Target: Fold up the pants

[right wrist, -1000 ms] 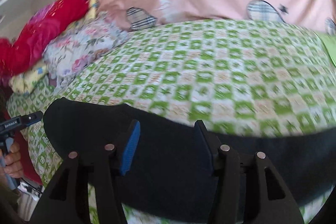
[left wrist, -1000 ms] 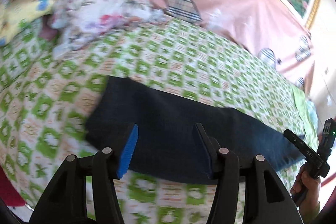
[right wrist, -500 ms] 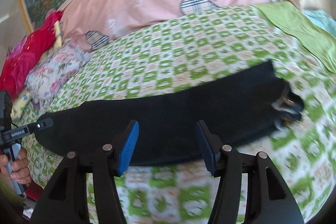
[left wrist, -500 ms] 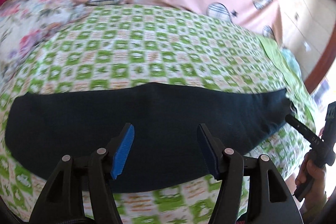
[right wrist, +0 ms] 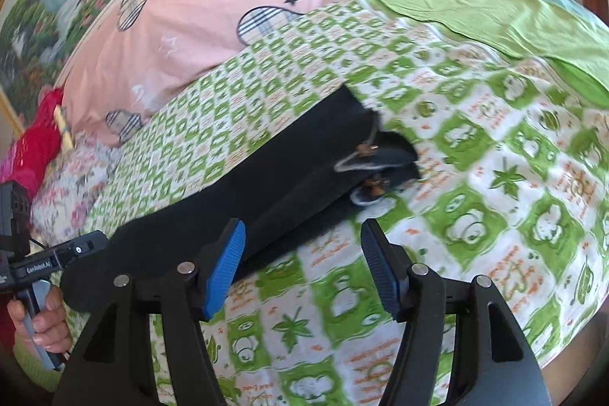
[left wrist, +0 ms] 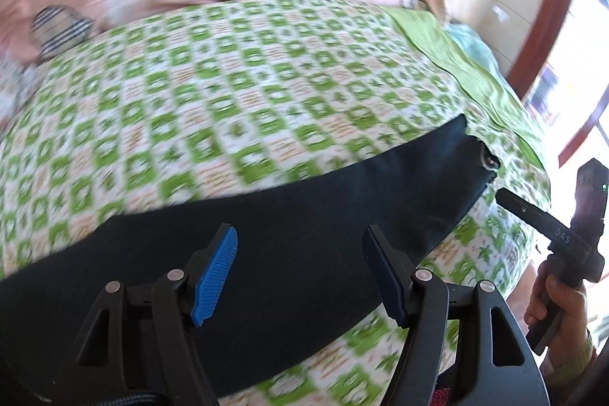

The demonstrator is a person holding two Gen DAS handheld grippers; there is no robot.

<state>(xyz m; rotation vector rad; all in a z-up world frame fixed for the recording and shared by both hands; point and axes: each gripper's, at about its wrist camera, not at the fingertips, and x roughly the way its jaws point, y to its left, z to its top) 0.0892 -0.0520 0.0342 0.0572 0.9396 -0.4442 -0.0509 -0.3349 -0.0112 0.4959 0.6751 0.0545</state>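
Pants (left wrist: 304, 234) lie long across the near bed (left wrist: 228, 82). Left tool (left wrist: 300, 273) and right tool (right wrist: 300, 269) are opening, empty; grabbing one layer could spoil the fold.

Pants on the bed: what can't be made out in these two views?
- Left wrist view: the pants' near end is cut off by the lower left edge and hidden behind the left gripper.
- Left wrist view: the bedspread print is smeared by motion blur.
- Right wrist view: the small tags at the pants' far end are too small to identify.
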